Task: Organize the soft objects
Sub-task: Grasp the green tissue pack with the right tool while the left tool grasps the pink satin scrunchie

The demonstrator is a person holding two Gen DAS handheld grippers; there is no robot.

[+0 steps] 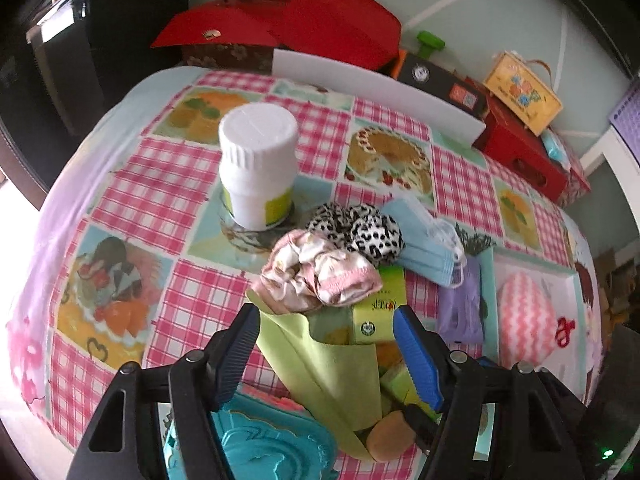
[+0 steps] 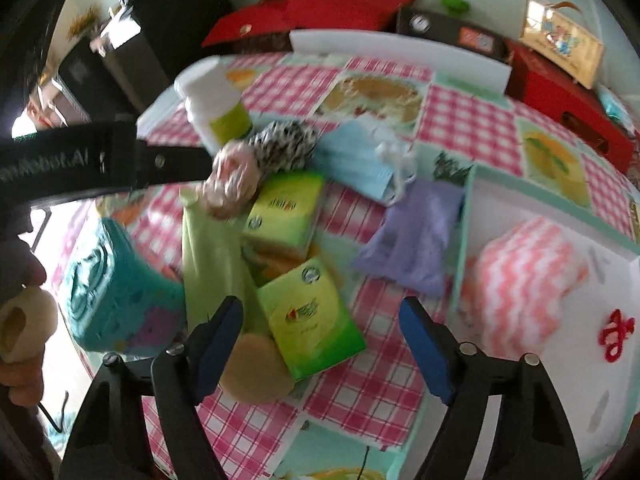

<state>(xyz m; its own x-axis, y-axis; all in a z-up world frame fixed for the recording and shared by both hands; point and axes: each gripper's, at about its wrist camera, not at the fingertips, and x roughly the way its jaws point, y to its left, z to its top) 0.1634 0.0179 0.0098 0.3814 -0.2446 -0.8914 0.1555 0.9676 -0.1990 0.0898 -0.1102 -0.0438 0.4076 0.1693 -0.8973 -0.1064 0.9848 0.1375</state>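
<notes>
Black hand-held gripper [image 1: 326, 344], blue pads [image 1: 418, 356]
</notes>
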